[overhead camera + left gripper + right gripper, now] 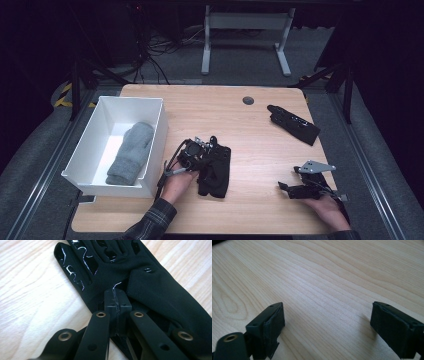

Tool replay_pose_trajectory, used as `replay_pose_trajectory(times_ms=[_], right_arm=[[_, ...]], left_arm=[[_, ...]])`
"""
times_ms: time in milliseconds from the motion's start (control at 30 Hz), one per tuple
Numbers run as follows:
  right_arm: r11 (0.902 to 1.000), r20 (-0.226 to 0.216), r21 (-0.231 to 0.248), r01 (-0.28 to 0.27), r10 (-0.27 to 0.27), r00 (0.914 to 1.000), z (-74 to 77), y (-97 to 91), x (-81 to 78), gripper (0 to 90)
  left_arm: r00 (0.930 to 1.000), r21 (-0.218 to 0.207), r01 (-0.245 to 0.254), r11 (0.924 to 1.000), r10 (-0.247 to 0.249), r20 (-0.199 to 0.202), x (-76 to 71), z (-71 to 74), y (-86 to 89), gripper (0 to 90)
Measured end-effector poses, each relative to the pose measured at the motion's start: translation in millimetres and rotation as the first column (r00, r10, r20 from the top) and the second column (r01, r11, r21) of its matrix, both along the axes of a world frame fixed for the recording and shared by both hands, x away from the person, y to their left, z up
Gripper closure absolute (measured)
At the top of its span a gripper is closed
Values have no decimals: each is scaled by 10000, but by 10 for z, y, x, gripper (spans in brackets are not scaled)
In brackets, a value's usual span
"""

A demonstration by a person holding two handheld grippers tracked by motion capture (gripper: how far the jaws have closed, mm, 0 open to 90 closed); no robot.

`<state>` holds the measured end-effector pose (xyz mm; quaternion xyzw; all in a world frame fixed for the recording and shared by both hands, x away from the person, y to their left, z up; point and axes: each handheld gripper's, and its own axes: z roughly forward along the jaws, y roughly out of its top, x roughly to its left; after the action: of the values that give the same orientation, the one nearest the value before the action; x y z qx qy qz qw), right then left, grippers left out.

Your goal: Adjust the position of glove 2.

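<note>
Left gripper (117, 298) clamped on black fabric glove (150, 287), beside white rectangular plastic bin (159, 145) at 9 o'clock. Right gripper (327, 322) jaws wide over bare wooden table (324, 277) at 4 o'clock.

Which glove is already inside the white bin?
The grey knitted mitten lies inside the white bin. The black glove under the left gripper and the other black glove lie on the wooden table.

Lab, desk frame (245, 37), cables (160, 47) (floor)

mitten (131, 152) in bin (158, 131) at left; glove (216, 172) beside bin, on table (260, 145).
</note>
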<state>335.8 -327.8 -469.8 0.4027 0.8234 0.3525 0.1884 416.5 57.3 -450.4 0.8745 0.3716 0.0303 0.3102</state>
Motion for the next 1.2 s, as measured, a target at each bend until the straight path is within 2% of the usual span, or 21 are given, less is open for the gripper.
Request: replay_pose_trajectory(times_ms=[167, 433, 600, 667, 700, 767, 933, 1067, 1200], right_arm=[[10000, -6, 1, -7, 7, 10000, 0, 1, -1, 123], [10000, -6, 0, -7, 7, 10000, 0, 0, -1, 123], [10000, -2, 0, -8, 8, 10000, 0, 0, 0, 123], [10000, -7, 0, -6, 6, 10000, 0, 1, -1, 123], [10000, -3, -4, -9, 9, 10000, 0, 0, 0, 123], [10000, -2, -5, -10, 10, 10000, 0, 0, 0, 122], [10000, -2, -9, -10, 10, 10000, 0, 0, 0, 122], [10000, 6, -27, 14, -14, 10000, 0, 3, -2, 121], [10000, 8, -43, -73, 73, 10000, 0, -4, -1, 118]], left_arm=[[9989, -240, 443, 9987, -447, -162, -119, -11, -118, 900], [9925, -585, 1137, 9918, -1161, -384, -326, -27, -328, 900], [9903, -564, 1313, 9897, -1335, -377, -358, -18, -355, 899], [9913, -711, 1256, 9895, -1280, -309, -350, 13, -317, 889], [9917, -689, 1246, 9898, -1265, -225, -347, 30, -298, 804], [9914, -572, 1306, 9898, -1304, 81, -333, 77, -221, 772], [9878, -262, 1400, 9898, -1378, 728, -317, 84, 44, 535], [9852, -95, 1480, 9889, -1466, 889, -358, 23, 180, 367], [9852, 138, 1426, 9897, -1433, 944, -409, -37, 231, 253]])
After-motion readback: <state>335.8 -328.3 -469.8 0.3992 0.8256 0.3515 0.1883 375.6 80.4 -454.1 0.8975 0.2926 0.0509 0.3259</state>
